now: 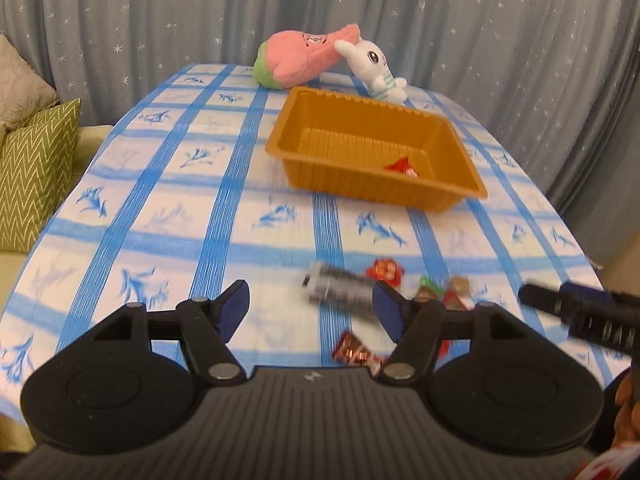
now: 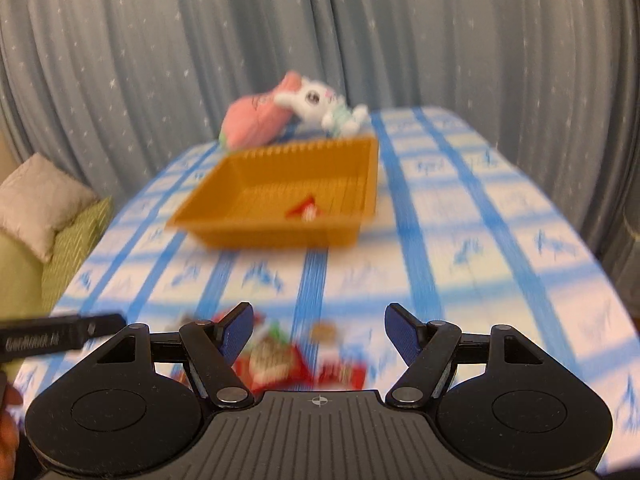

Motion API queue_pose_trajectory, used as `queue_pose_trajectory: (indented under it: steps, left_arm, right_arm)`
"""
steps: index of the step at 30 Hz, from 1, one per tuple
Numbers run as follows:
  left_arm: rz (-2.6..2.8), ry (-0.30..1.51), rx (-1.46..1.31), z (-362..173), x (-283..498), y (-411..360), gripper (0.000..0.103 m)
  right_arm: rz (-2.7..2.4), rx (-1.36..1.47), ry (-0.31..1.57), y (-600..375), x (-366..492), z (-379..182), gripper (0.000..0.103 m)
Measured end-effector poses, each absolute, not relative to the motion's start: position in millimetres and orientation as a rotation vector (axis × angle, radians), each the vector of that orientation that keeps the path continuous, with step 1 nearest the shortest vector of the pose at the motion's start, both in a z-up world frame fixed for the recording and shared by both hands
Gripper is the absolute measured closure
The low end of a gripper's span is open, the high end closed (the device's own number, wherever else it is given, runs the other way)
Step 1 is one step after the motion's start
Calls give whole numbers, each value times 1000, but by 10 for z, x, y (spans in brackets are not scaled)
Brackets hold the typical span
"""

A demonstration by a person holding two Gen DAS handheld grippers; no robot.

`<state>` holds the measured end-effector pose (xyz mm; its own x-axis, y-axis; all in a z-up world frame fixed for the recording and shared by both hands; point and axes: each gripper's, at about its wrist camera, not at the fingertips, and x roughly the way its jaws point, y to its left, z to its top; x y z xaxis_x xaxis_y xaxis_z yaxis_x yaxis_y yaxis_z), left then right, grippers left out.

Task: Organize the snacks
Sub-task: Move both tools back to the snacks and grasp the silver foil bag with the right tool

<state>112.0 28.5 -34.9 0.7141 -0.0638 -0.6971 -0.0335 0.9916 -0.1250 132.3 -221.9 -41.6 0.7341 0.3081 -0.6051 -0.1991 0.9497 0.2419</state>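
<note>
Apparently both tools, left tool (image 1: 312, 304) and right tool (image 2: 319, 326), gape empty above scattered snacks (image 1: 384, 270).

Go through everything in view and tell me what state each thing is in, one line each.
Left hand-held gripper: open, empty.
Right hand-held gripper: open, empty.
Orange tray: upright on the table, one red snack packet inside.
Loose snacks: scattered on the tablecloth, outside the tray.
Pink plush: lying on its side.
White bunny plush: leaning against the pink plush.
</note>
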Motion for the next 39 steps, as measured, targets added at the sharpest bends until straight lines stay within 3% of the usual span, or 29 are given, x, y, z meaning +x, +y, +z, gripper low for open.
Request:
queue_pose_trajectory:
  steps: [9,24,26,28,35,39]
  left_arm:
    - [-55,825,-74,-415,935,310,38]
    - [-65,894,-34,-575,993,432,38]
    - [-64,898,-35,-590,1001,436,38]
    - [-63,901,-38,-599,1001,442,38]
    - [-72,916,-31,-631,1004,421,38]
    - [-81,920,-25,-631,1017,403,38]
  right_arm:
    - [425,-57,746,-2014,859,-623,31]
    - [798,-713,621,-1445,932,-1077,31]
    - [824,-759,622,-1397,972,-1126,48]
    - [834,-800,637,-1357,993,-1192,56]
    - [769,-695,755,-1347,1159,-1116,59]
    - [819,-757,716,-1298,1125,-1157,59]
